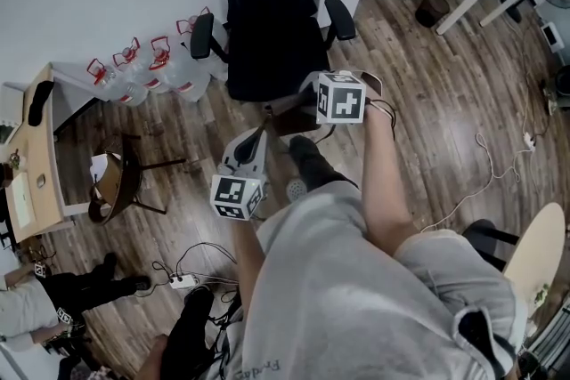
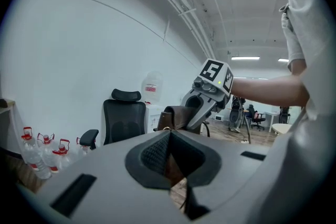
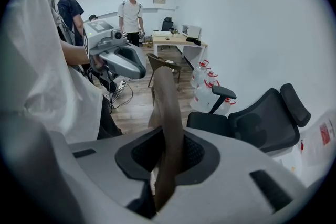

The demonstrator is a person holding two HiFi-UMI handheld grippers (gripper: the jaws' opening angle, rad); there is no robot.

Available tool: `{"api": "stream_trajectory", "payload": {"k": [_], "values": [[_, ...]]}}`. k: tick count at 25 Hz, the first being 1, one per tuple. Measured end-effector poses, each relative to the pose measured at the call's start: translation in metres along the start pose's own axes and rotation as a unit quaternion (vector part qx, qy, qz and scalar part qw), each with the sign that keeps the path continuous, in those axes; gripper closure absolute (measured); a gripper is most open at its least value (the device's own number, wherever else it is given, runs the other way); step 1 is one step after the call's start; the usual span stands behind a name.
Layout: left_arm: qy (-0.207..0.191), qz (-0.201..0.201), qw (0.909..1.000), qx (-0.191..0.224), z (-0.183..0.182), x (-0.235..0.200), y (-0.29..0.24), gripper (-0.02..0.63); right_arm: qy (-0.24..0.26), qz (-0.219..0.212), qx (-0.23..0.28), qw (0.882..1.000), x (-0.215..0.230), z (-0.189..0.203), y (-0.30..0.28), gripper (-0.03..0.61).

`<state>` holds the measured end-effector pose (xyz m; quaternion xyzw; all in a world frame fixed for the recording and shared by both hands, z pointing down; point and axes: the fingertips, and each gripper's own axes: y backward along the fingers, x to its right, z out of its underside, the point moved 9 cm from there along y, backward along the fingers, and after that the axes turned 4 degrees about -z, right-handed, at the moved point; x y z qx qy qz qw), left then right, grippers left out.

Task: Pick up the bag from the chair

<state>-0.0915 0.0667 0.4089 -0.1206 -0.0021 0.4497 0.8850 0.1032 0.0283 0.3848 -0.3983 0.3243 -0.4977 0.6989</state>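
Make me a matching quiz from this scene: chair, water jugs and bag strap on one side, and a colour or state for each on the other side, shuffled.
Column A
1. chair
2. jugs
3. strap

Column B
a. red caps
b. clamped in the right gripper
c. black

Pairs: 1-c, 2-a, 3-b
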Motion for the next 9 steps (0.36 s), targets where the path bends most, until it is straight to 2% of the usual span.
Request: {"api": "stream_trajectory", "payload": {"k": [9], "values": [[-0.002,0.003,1.0,-0.003,-0.0022,-0.0041,-0.0067,0.609,-0.007,-0.001,-0.003,1.0,0.0035,0.0051,0.0027,0.512]]}}
